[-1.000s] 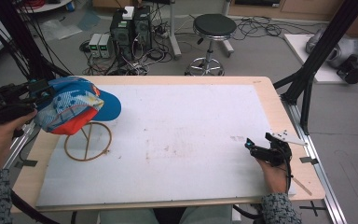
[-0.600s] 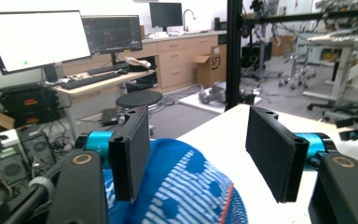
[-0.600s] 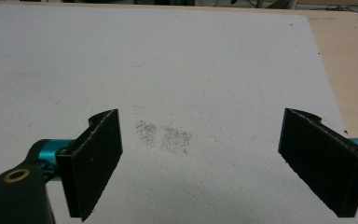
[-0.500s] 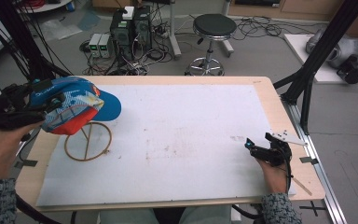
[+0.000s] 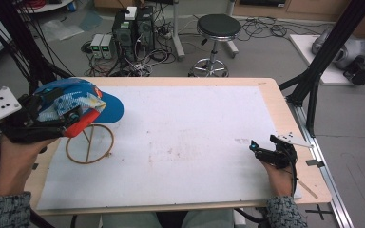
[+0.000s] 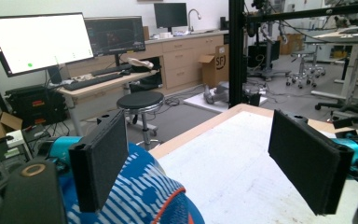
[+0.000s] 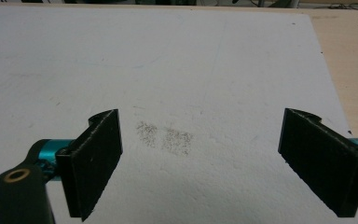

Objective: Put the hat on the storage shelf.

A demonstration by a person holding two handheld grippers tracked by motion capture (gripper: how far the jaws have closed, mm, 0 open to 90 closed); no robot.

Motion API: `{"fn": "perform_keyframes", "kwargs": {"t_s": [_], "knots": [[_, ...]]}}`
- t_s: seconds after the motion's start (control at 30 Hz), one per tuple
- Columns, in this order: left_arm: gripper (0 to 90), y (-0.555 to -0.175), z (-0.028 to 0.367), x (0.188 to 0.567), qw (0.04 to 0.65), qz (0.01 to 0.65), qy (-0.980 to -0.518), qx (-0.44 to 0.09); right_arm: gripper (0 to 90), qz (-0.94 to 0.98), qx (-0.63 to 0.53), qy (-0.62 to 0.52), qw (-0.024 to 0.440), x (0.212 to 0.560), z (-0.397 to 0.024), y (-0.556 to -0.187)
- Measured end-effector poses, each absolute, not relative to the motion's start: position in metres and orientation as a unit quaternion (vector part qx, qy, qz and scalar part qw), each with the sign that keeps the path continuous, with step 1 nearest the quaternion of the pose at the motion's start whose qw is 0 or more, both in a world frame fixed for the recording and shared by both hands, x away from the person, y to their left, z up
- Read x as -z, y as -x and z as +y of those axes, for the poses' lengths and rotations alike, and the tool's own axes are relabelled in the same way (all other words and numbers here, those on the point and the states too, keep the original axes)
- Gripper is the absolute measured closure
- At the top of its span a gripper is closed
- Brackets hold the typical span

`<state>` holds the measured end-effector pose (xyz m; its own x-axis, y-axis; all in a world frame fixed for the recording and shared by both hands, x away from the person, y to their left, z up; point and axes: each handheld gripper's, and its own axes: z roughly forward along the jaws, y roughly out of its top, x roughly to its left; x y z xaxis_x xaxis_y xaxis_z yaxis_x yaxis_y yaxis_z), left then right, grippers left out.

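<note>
A blue cap point(image 5: 78, 101) with white stripes, orange trim and a blue brim rests on top of a wooden ring stand point(image 5: 89, 145) at the table's left. My left gripper point(image 5: 61, 118) is at the cap's back edge. Its jaws have just been opening and now stand wide. In the left gripper view the cap point(image 6: 142, 196) lies low beside the left pad point(image 6: 100, 161), and neither pad presses on it. My right gripper point(image 5: 255, 150) rests on the white mat point(image 5: 190, 128) at the right, open point(image 7: 200, 156) with bare mat between its pads.
The wooden table edge point(image 5: 275, 102) borders the mat on the right. Black frame posts point(image 5: 321, 66) stand past the table's right corner. Behind the table are a round stool point(image 5: 217, 28) and computer boxes point(image 5: 133, 26) on the floor.
My left gripper has drawn back to the left and its jaws have spread apart, releasing the cap. The cap stays on the stand. The right gripper has not moved.
</note>
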<state>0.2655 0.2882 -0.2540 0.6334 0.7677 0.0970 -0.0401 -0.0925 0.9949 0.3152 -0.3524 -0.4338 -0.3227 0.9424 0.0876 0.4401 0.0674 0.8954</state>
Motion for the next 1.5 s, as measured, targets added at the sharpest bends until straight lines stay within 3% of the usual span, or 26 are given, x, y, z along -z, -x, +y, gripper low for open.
{"fn": "perform_keyframes", "kwargs": {"t_s": [0.53, 1.5], "knots": [[18.2, -0.254, 0.271, 0.267, 0.620, 0.267, -0.664, -0.322, 12.5, 0.677, -0.455, -0.507, 0.279, 0.433, -0.350, -0.316], [20.6, -0.239, 0.233, 0.338, 0.621, 0.251, -0.696, -0.259, 12.5, 0.681, -0.454, -0.502, 0.278, 0.433, -0.348, -0.318]]}}
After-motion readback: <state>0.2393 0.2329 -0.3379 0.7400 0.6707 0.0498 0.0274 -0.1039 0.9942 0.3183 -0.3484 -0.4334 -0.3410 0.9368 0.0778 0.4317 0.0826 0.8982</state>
